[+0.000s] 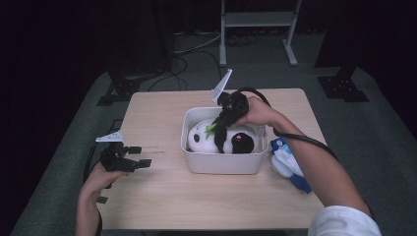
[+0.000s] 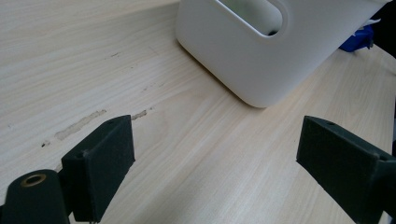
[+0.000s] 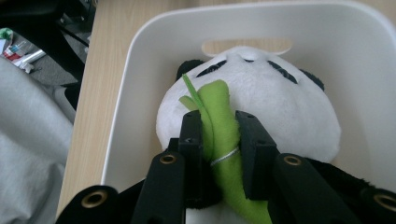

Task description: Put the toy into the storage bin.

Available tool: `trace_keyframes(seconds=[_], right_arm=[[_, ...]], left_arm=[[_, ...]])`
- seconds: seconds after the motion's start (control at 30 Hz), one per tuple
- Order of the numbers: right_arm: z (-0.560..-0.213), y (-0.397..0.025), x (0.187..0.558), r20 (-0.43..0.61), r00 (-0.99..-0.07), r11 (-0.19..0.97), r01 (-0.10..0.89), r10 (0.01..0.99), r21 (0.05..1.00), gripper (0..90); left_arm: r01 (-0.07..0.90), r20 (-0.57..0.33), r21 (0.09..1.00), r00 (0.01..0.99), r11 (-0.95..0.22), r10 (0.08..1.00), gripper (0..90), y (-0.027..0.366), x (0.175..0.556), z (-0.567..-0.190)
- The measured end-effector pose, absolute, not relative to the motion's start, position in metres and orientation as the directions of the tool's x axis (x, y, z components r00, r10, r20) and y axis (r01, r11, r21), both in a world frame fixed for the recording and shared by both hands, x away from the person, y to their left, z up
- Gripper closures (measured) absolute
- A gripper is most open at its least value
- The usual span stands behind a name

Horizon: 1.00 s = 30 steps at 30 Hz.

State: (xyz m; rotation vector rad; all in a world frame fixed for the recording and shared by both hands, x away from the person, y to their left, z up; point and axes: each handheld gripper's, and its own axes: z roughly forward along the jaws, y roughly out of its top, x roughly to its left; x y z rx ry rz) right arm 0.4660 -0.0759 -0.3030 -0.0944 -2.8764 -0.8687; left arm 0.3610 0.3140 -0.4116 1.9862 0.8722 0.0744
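High view: right gripper (image 1: 220,124) jaws clamp panda's green stalk (image 3: 219,126); left gripper (image 1: 129,160) jaws apart.

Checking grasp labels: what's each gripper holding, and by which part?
Right gripper is shut on the panda plush, by its green bamboo piece, inside the white bin. Left gripper is open, holding nothing.

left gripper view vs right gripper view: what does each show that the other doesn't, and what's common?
Left gripper view alone: the left gripper with jaws wide apart over bare wood, the bin's outer end wall, and a blue cloth beyond it.

Right gripper view alone: the right gripper shut on the green bamboo piece of the panda plush, which lies inside the bin.

Both: the white bin with its handle slot, standing on the wooden table.
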Motion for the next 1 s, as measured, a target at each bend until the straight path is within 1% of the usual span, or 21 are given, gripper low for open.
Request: trace_keyframes(seconds=[0.17,0.4,0.47,0.5,0.6,0.63,0.73,1.0], right_arm=[[-0.318,-0.073,0.463,0.163,-0.986,0.849,0.113,0.033,0.515,71.6],[-0.33,-0.076,0.463,0.187,-0.98,0.863,0.154,0.071,0.481,67.1],[-0.33,-0.078,0.463,0.187,-0.979,0.859,0.163,0.08,0.486,65.2],[-0.329,-0.079,0.464,0.189,-0.978,0.856,0.171,0.088,0.489,62.2],[-0.327,-0.083,0.463,0.183,-0.978,0.857,0.183,0.106,0.482,58.1],[-0.326,-0.084,0.463,0.187,-0.976,0.851,0.19,0.111,0.49,59.2],[-0.321,-0.089,0.462,0.188,-0.975,0.837,0.198,0.116,0.51,56.1],[-0.314,-0.098,0.459,0.187,-0.973,0.817,0.217,0.136,0.534,52.8]], left_arm=[[0.544,-0.28,0.777,0.749,-0.316,0.6,10.0,0.312,0.361,-0.411],[0.545,-0.279,0.776,0.749,-0.319,0.601,10.0,0.312,0.361,-0.412],[0.545,-0.28,0.775,0.749,-0.318,0.601,10.0,0.312,0.361,-0.412],[0.545,-0.28,0.775,0.749,-0.319,0.6,10.0,0.312,0.361,-0.412],[0.544,-0.277,0.773,0.751,-0.325,0.599,10.0,0.311,0.361,-0.412],[0.544,-0.276,0.774,0.751,-0.325,0.599,10.0,0.311,0.361,-0.412],[0.543,-0.275,0.774,0.752,-0.326,0.599,10.0,0.311,0.36,-0.412],[0.544,-0.274,0.773,0.752,-0.328,0.6,10.0,0.31,0.36,-0.412]])
